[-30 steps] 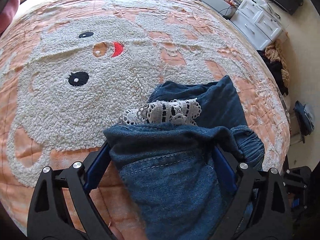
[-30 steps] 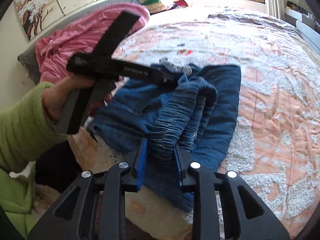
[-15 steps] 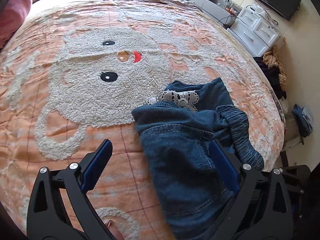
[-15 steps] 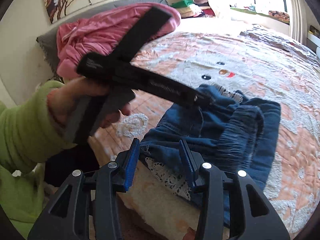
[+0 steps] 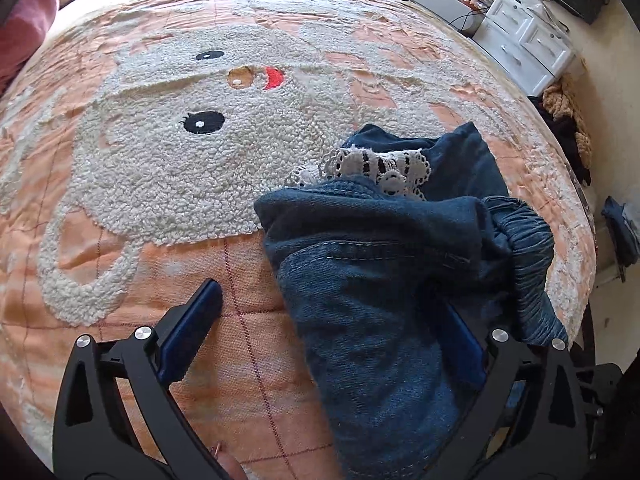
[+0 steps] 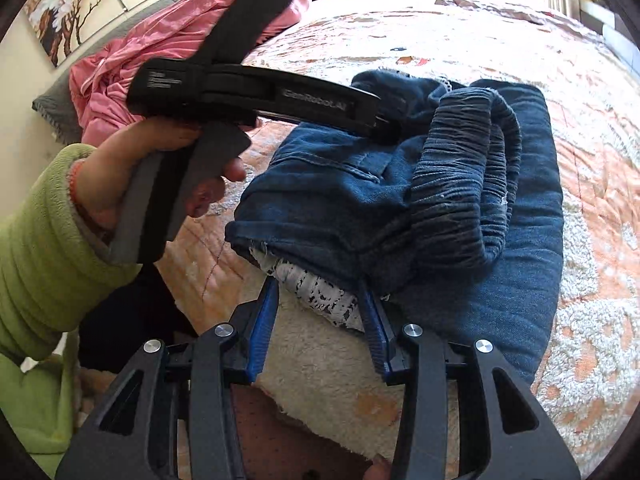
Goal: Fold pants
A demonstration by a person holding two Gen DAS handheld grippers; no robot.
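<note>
Blue denim pants (image 5: 380, 280) with white lace trim (image 5: 380, 166) lie in a folded bundle on the peach bedspread (image 5: 120, 240). My left gripper (image 5: 332, 320) is open; the denim drapes over its right finger (image 5: 464, 340), and its left finger (image 5: 188, 328) rests on the bedspread. In the right wrist view the pants (image 6: 400, 184) show their elastic waistband (image 6: 464, 176) on top. My right gripper (image 6: 320, 320) is open, its fingers at the bundle's near edge by the lace (image 6: 320, 292). The left gripper's body (image 6: 256, 96) sits over the pants.
A pink garment (image 6: 132, 60) is piled at the headboard. The bed's edge runs below my right gripper. A white dresser (image 5: 528, 48) and clothes (image 5: 568, 120) on the floor stand to the right of the bed.
My right gripper has let go of the waistband, opened and drawn back to the bundle's lace edge. My left gripper has opened and shifted left; the pants now rest on the bed.
</note>
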